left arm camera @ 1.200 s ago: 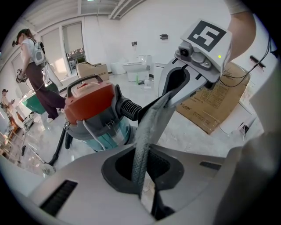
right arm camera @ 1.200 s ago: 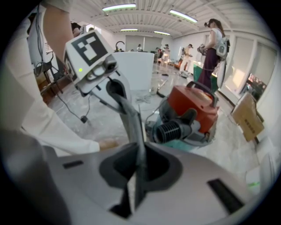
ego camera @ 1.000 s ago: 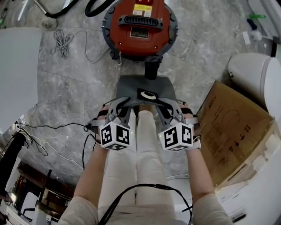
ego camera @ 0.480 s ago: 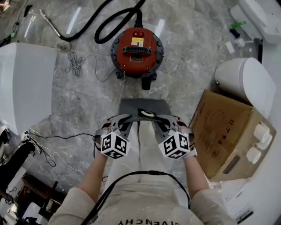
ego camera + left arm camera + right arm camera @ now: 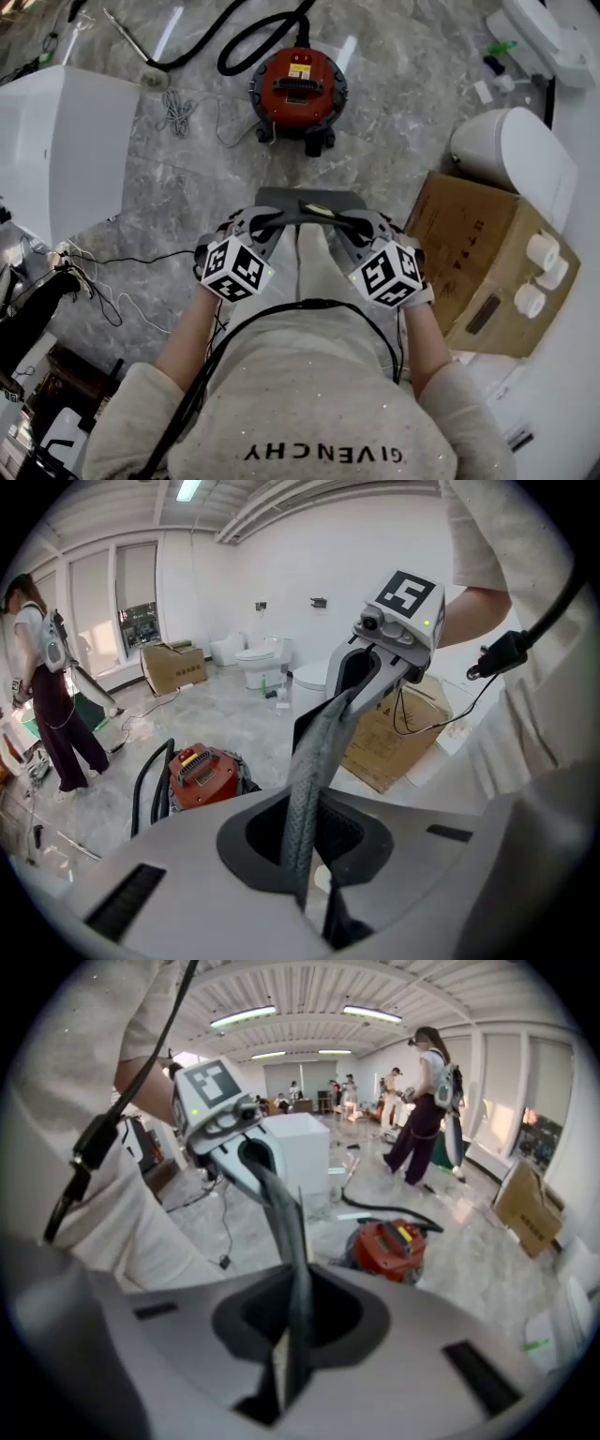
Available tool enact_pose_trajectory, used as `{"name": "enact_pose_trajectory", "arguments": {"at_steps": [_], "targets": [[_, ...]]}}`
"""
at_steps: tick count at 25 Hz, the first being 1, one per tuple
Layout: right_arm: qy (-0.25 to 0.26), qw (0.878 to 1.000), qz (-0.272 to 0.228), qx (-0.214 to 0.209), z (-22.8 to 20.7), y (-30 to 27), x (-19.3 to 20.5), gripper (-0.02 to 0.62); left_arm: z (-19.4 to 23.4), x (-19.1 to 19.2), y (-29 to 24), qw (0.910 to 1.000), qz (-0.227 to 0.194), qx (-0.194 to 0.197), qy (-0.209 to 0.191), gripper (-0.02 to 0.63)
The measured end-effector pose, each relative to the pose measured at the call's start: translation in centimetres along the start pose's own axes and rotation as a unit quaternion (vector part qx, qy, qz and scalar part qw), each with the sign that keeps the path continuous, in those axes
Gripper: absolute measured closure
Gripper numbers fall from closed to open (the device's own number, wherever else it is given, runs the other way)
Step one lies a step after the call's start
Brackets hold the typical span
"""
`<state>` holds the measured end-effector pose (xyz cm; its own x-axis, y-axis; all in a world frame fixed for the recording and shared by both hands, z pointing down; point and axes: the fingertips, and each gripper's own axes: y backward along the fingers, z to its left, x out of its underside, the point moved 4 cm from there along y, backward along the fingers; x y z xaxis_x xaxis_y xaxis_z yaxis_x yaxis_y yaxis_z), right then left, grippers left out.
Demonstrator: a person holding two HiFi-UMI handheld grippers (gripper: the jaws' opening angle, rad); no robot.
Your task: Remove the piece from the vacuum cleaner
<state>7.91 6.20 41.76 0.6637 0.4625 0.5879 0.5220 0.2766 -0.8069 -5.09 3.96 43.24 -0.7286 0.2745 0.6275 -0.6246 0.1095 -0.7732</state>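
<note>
Left gripper [image 5: 255, 227] and right gripper [image 5: 364, 230] each clamp 1 side edge of the grey piece [image 5: 309, 201], held level and well apart from the vacuum cleaner [image 5: 298, 89]. It looks light, thin and floppy, so opposite edges seem the safest hold.

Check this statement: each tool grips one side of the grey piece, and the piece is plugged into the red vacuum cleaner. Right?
Wrong on one count: the grey piece is held clear of the red vacuum cleaner, which stands apart on the floor, as the head view shows. The left tool and right tool do each grip one side.
</note>
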Motion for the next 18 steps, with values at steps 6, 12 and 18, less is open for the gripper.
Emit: {"name": "enact_pose_trajectory", "arguments": {"at_steps": [6,12,18], "targets": [[0.004,1.0,-0.014,-0.008,1.0,2.9,-1.9,0.558,-1.2,-1.8,3.2,1.0,-0.004,-0.004,-0.003,0.574],[0.008,0.999,-0.026,-0.03,1.6,5.7,-4.2,0.558,-1.5,-3.9,6.5,0.9995,-0.009,0.003,-0.03,0.573],[0.008,0.998,-0.041,-0.041,2.0,6.9,-5.6,0.558,-1.3,-4.7,8.4,0.999,-0.039,-0.01,-0.018,0.573]]}}
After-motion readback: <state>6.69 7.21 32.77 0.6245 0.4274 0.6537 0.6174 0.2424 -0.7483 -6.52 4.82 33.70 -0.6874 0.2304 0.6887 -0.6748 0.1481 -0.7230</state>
